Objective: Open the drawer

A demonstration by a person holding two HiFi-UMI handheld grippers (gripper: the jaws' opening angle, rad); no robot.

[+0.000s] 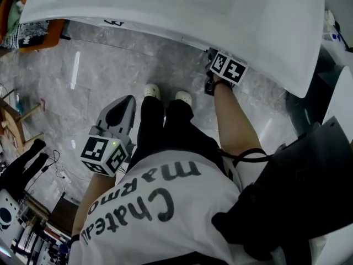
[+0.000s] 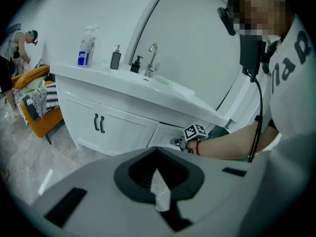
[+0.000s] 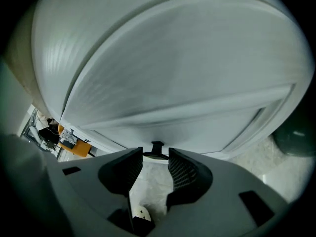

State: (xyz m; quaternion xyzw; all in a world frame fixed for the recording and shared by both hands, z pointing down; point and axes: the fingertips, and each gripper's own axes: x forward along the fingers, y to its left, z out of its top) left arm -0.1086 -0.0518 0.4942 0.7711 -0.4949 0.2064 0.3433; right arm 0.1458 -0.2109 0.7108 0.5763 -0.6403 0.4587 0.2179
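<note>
Head view: surface (image 1: 165, 10) overhang hides drawer (image 3: 187, 117) front and right hand-held gripper (image 1: 212, 59) tips beneath it. Handle (image 3: 157, 149) under the surface partly behind the jaws; probably untouched. Spray bottle (image 2: 85, 53) label on surface unreadable.

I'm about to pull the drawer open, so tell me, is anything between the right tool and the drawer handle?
Nothing visible. The right tool has its jaws apart, and the dark drawer handle sits right at the gap between their tips, with only the white drawer front behind it.

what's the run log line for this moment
step: approach | right gripper: open, drawer handle just beyond its tips, not gripped | left gripper: shut, idle, away from vanity
</note>
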